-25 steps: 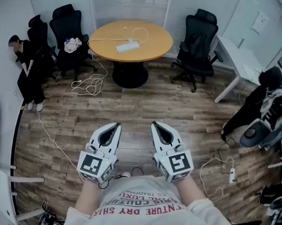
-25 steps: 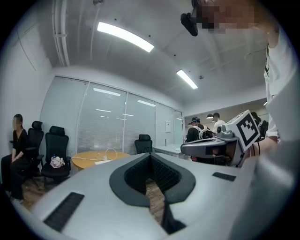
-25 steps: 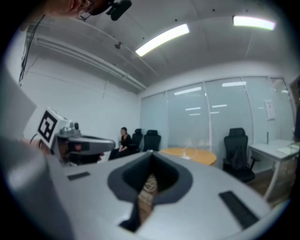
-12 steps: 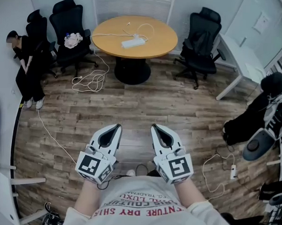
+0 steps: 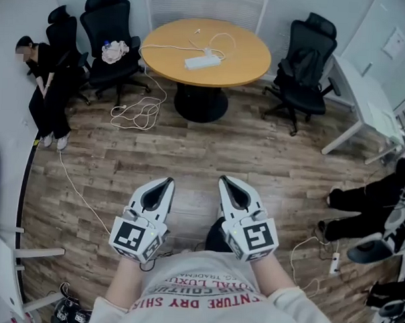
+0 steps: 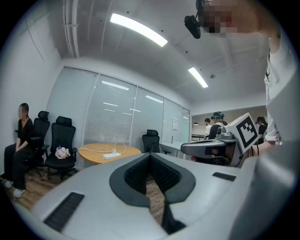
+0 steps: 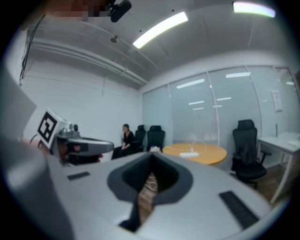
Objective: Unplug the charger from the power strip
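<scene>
Round wooden counter [image 5: 206, 54] at far side of room, well apart from both claws. Left claw [image 5: 167, 181] and right claw [image 5: 223, 181] fully closed, empty, side by side. White power strip [image 5: 202, 60] near counter centre, white cable [image 5: 227, 37] looping toward far edge; charger too small to tell. Approach step, apparently. Next move calls for reaching the counter, opening one claw, bracing the strip.

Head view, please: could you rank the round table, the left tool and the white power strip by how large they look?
1. round table
2. left tool; it looks big mainly because it is near the camera, so its true rank against the table is unsure
3. white power strip, lying on the table
</scene>
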